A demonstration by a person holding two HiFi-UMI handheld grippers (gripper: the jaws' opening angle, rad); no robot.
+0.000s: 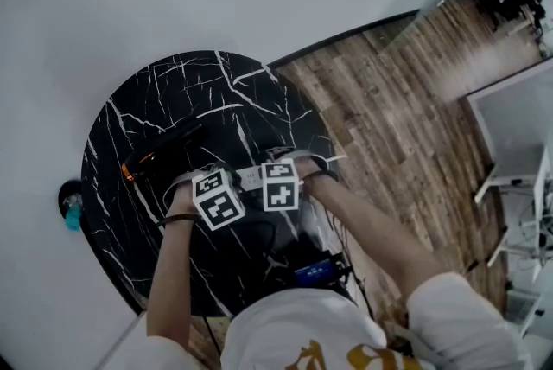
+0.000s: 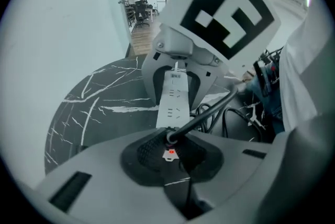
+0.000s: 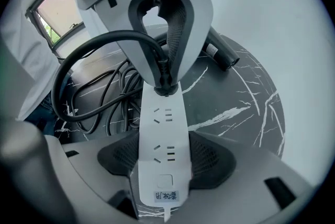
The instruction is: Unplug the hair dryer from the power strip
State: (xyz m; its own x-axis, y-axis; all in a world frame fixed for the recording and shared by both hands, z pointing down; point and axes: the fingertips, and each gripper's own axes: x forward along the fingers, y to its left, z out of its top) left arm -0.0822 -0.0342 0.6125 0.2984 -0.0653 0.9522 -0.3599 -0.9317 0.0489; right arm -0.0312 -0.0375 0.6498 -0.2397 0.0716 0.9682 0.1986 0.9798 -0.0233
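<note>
Though dim, dryer (image 1: pixel 164 148) seemingly beyond strip (image 3: pixel 162 139)

The white power strip (image 3: pixel 162 157) lies flat on the black marble table (image 3: pixel 246 97), two sockets empty, with the black plug (image 3: pixel 163 80) seated at its far end, its cord (image 3: pixel 112 35) looping away and the dark hair dryer (image 1: pixel 168 145) lying nearby.

Dressed in a white short-sleeved shirt (image 1: pixel 302 329) with a gold print on the front. Thin dark band (image 1: pixel 179 220) round the left wrist. Left hand-held gripper (image 2: pixel 170 152) and right hand-held gripper (image 3: pixel 165 160) built alike: pale grey moulded shells, black mesh-textured pads (image 3: pixel 214 157), dark slotted recesses along the jaws, each topped with a white cube (image 1: pixel 218 198) printed with black square markers
</note>
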